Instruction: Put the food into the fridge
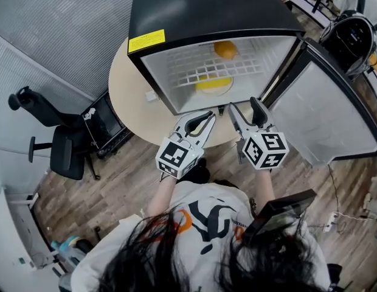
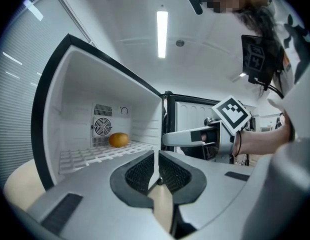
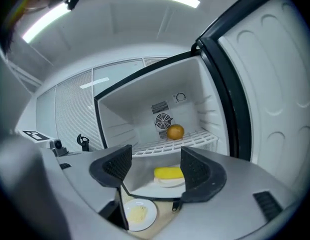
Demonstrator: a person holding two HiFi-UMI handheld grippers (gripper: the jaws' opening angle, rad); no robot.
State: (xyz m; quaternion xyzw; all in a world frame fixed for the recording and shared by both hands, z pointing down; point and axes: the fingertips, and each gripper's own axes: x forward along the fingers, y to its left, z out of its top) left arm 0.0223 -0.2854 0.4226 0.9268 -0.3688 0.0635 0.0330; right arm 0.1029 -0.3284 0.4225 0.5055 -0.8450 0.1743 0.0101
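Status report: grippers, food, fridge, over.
Left gripper shut, empty; right gripper open, empty. Orange on shelf, yellow food below it in fridge. Small plate outside on table. Door open, nothing blocking.

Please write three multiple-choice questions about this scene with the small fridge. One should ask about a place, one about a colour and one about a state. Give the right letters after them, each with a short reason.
1. Where is the orange?
A) on the wire shelf inside the fridge
B) on the floor
C) on top of the fridge

2. What colour is the outer shell of the fridge?
A) red
B) black
C) green

3. In what state is the fridge door?
A) shut
B) taken off
C) open

Answers:
1 A, because the orange sits at the back of the white shelf, in front of the fan grille.
2 B, because the top and the front frame are black in the head view.
3 C, because the door stands swung out to the right and the white inside is in plain view.
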